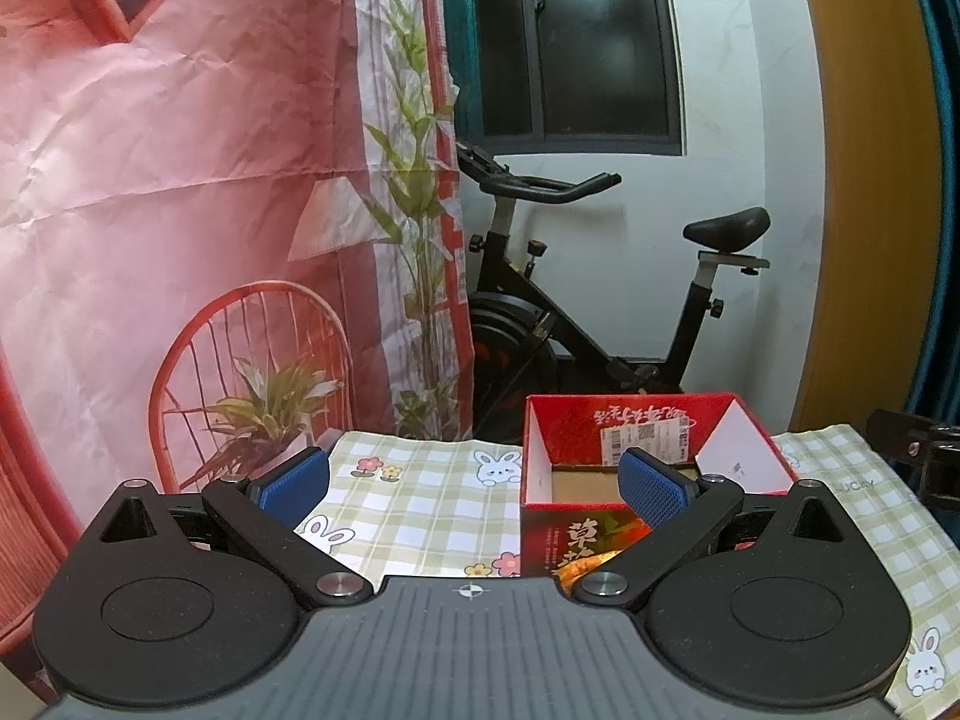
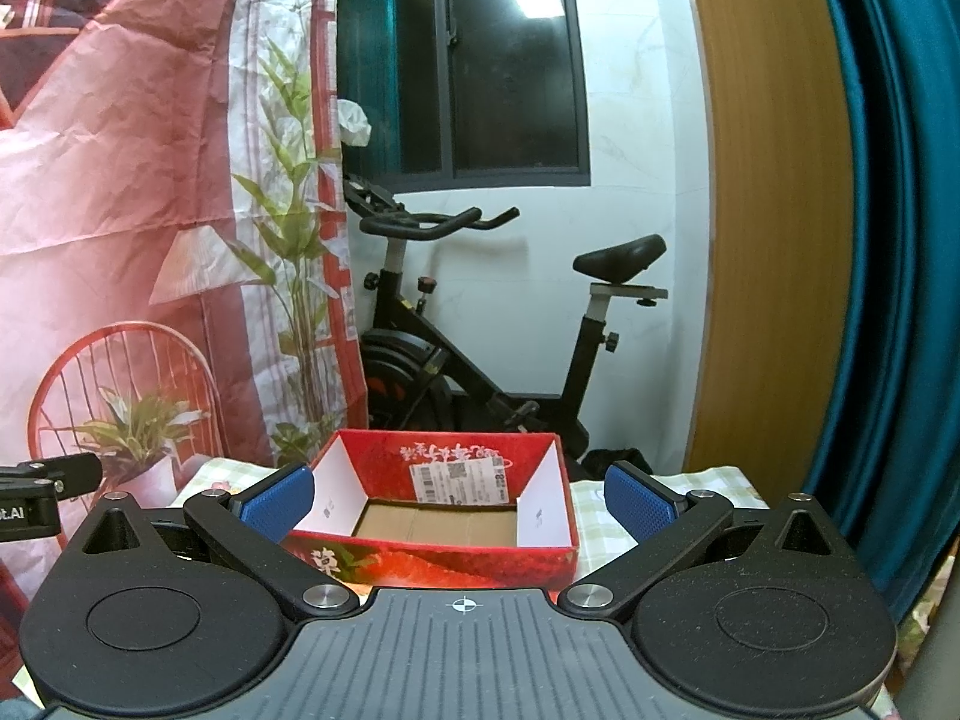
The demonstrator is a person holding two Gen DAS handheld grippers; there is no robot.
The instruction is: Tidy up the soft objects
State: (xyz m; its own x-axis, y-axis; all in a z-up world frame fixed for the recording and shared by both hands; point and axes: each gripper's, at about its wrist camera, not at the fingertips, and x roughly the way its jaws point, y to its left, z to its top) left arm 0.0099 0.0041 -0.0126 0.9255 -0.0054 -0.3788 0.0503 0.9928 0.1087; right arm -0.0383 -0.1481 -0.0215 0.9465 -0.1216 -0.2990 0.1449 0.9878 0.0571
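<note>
A red open-topped cardboard box (image 1: 657, 444) stands on the checked tablecloth (image 1: 420, 498), its brown floor bare with nothing inside. In the right wrist view the same box (image 2: 438, 510) sits straight ahead between the fingers. My left gripper (image 1: 474, 483) is open, its blue pads wide apart; the right pad (image 1: 654, 489) overlaps the box's front-left part. My right gripper (image 2: 459, 504) is open too, level with the box's front wall. No soft object shows in either view.
A black exercise bike (image 1: 600, 312) stands behind the table by a white wall. A pink printed backdrop (image 1: 180, 180) hangs at left. A wooden panel (image 2: 774, 210) and teal curtain (image 2: 888, 240) are at right. The other gripper's black body (image 1: 924, 456) shows at the right edge.
</note>
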